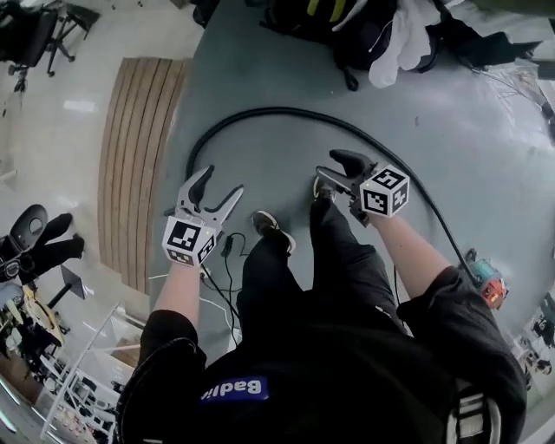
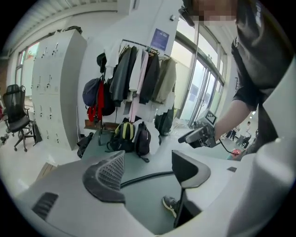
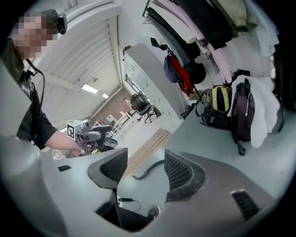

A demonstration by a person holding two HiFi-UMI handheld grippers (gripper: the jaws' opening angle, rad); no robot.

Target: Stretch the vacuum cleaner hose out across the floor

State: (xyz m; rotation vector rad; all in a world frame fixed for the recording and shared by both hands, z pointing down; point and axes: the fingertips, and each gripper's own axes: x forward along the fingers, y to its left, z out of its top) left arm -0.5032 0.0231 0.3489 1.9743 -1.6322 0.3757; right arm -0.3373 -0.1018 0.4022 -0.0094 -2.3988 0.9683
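The black vacuum hose (image 1: pixel 269 109) lies on the grey floor in a wide arc, running from a free end at the left round to the vacuum cleaner (image 1: pixel 488 283) at the right. I stand inside the arc. My left gripper (image 1: pixel 221 182) hangs open above the floor near the hose's left end, nothing between its fingers. My right gripper (image 1: pixel 328 170) is open too, held above my shoe and short of the hose. In the left gripper view the hose (image 2: pixel 147 178) shows far off between the jaws. The right gripper view shows the hose's end (image 3: pixel 147 169) on the floor beyond its jaws.
Backpacks and clothes (image 1: pixel 347 26) are heaped at the far edge of the grey floor, under a coat rack (image 2: pixel 143 74). A wooden strip (image 1: pixel 134 165) borders the floor on the left. A thin cable (image 1: pixel 227 260) lies by my feet. An office chair (image 1: pixel 30 35) stands far left.
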